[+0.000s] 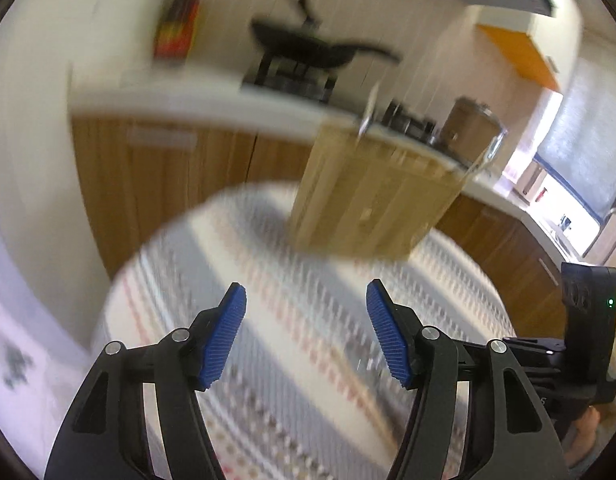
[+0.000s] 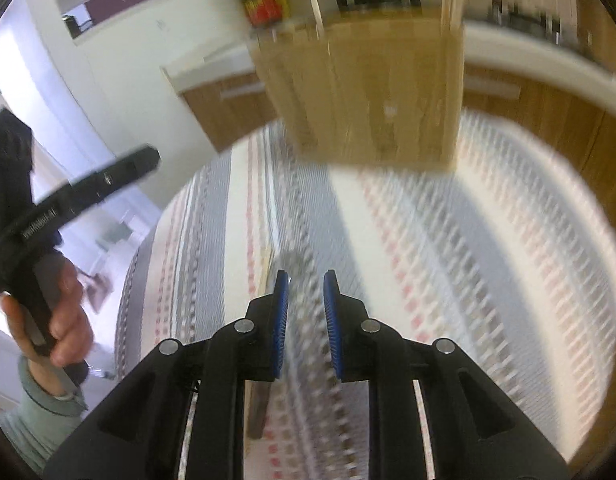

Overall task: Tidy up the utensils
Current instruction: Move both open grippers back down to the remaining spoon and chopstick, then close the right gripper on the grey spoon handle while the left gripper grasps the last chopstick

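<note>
A wooden utensil holder (image 1: 367, 200) stands at the far side of a round table with a striped cloth (image 1: 300, 320); a metal utensil (image 1: 367, 114) sticks up from its rim. My left gripper (image 1: 306, 296) is open and empty above the cloth, short of the holder. In the right wrist view the holder (image 2: 371, 88) is straight ahead. My right gripper (image 2: 306, 280) has its jaws narrowly apart over a blurred wooden-handled utensil (image 2: 264, 344) lying on the cloth; I cannot tell whether they touch it. Both views are motion-blurred.
A kitchen counter (image 1: 196, 96) with wooden cabinets runs behind the table, with a black pan (image 1: 308, 48) on a stove and a steel pot (image 1: 475, 128). The left hand and its gripper (image 2: 40, 216) show at the left of the right wrist view.
</note>
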Motion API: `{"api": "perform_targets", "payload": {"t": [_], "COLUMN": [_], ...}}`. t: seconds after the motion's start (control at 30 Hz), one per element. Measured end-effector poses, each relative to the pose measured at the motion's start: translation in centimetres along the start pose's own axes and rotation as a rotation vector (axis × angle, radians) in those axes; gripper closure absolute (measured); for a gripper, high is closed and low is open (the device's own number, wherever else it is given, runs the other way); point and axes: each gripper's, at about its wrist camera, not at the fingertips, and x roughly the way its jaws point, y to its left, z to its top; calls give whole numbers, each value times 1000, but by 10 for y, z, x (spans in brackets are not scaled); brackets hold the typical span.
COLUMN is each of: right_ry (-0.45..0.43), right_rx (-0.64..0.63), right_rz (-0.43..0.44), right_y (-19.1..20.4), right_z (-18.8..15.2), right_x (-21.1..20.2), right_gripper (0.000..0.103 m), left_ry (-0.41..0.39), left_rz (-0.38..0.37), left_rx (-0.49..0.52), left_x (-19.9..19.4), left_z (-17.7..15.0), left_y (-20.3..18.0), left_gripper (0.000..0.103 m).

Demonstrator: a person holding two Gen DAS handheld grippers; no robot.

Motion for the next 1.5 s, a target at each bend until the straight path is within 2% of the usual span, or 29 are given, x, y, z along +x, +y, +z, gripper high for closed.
{"api": "perform_targets", "payload": {"t": [0.07, 0.2, 0.3, 0.37, 0.43, 0.53, 0.63, 0.8, 0.9, 0.97, 1.03, 1.17, 1.3, 1.4, 1.5], "right_ry": [35, 63, 71, 79, 92, 86, 85, 85, 91, 93, 94, 87, 70, 58, 42], "right_rx": [6, -5, -33, -50, -68, -98, -78, -72, -106, -103, -81, -42, 0, 43, 98], "right_rz": [14, -1, -47, -62, -66, -104, -80, -95, -156, -165, -166, -197, -228, -255, -273], "right_y": [5, 15, 24, 28, 32, 39, 37, 33, 37, 34, 27, 13, -1, -12, -25], "right_z": [-8, -18, -22, -22, -22, -22, -20, -18, -18, -20, -20, -22, -29, -35, -43], "right_x": [11, 26, 35, 40, 46, 48, 49, 50, 50, 47, 44, 37, 26, 17, 7], "right_gripper": [84, 65, 65, 66, 76, 83, 83, 83, 92, 92, 92, 92, 93, 93, 93], "left_ry": [56, 121, 147, 162, 172, 182, 187, 195, 195, 196, 203, 230, 257, 279, 275], "left_rz": [-3, -19, -26, -32, -29, -30, -33, -29, -30, -28, -29, -31, -37, 3, 89], "left_rx": [-37, -43, -43, -57, -63, -61, -49, -49, -43, -30, -21, 0, 46, 92, 157], "left_x": [10, 21, 25, 29, 31, 36, 39, 42, 41, 41, 43, 50, 57, 66, 74], "left_z": [-13, -26, -30, -32, -32, -33, -33, -34, -35, -34, -34, -35, -40, -45, -49], "left_y": [11, 13, 13, 15, 16, 14, 10, 9, 7, 5, 2, -5, -20, -35, -52], "left_gripper": [43, 43, 43, 43, 43, 43, 43, 43, 43, 43, 50, 52, 60, 62, 62]}}
